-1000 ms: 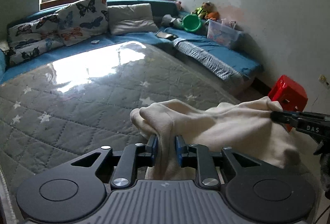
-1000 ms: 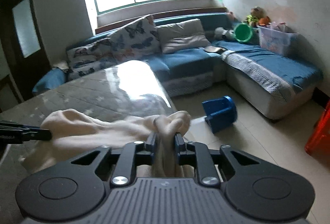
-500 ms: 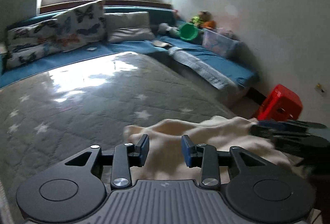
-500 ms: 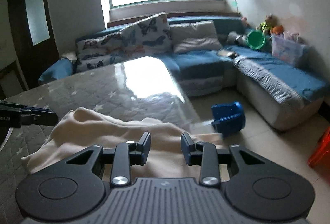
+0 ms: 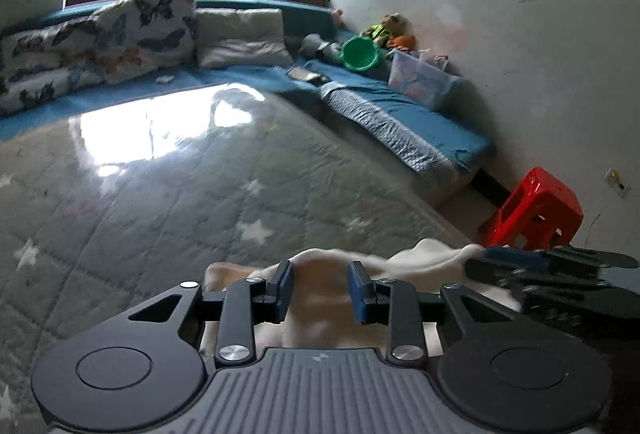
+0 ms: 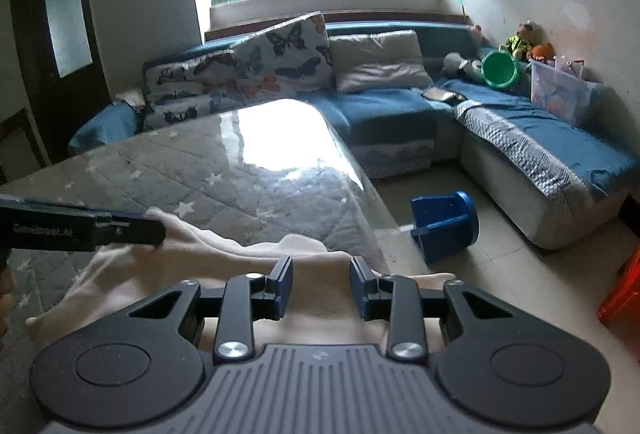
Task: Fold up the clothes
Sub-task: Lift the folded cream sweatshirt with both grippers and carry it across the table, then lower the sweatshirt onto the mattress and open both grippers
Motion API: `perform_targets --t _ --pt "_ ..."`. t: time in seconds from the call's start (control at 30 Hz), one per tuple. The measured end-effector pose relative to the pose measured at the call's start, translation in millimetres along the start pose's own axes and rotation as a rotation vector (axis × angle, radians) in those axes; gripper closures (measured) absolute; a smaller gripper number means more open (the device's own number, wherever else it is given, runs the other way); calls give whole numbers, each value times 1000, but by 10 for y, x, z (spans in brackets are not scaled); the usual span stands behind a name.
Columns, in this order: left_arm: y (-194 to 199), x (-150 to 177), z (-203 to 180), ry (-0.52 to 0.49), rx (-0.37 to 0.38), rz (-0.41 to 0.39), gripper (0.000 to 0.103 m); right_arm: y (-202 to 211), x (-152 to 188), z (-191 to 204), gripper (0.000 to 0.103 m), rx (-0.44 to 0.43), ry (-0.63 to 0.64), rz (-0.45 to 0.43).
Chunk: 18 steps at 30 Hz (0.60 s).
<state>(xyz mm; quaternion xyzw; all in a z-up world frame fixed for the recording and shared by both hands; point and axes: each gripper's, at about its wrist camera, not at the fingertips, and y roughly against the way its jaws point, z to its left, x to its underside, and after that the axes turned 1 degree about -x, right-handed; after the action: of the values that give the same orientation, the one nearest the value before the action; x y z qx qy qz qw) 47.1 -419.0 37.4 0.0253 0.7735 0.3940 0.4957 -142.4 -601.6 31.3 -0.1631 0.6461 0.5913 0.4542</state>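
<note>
Cream garment [image 6: 224,274] spread low on the star-quilted mattress [image 5: 160,202], near its front corner, with one edge reaching toward the mattress side above the floor [image 6: 500,242]. Left gripper [image 5: 320,290] poised over the cloth, jaws apart, nothing clamped between them. Right gripper [image 6: 320,288] likewise over the cloth, jaws apart and empty. Layers bunched and uneven at the far edge rather than flat; whether a fold has been laid or is yet to be laid, not settled by this view. Risk of slippage: overhanging fabric near the corner, liable to slide off toward the blue stool [image 6: 444,224] under its own weight or a careless tug. Risk of a skewed fold: pinching only a top layer, or unequal grips at the two sides. Risk of collision: both tools close together over one small patch.
</note>
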Motion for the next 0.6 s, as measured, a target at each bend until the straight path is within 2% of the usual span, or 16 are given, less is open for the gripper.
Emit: perform_targets --t 0.07,0.2,0.37,0.5,0.6 --pt "-75 -5 -30 -14 -15 9 71 -56 -13 15 71 1 -1 9" --pt "-219 1 30 33 -10 35 69 -15 -20 21 71 -1 -3 -2" --pt "-106 9 32 32 2 11 68 181 62 108 71 -47 25 -29" --pt "-77 8 21 30 -5 14 68 232 227 240 71 -40 76 -22" --pt "-9 19 14 17 -5 8 68 345 308 294 71 -22 91 -52"
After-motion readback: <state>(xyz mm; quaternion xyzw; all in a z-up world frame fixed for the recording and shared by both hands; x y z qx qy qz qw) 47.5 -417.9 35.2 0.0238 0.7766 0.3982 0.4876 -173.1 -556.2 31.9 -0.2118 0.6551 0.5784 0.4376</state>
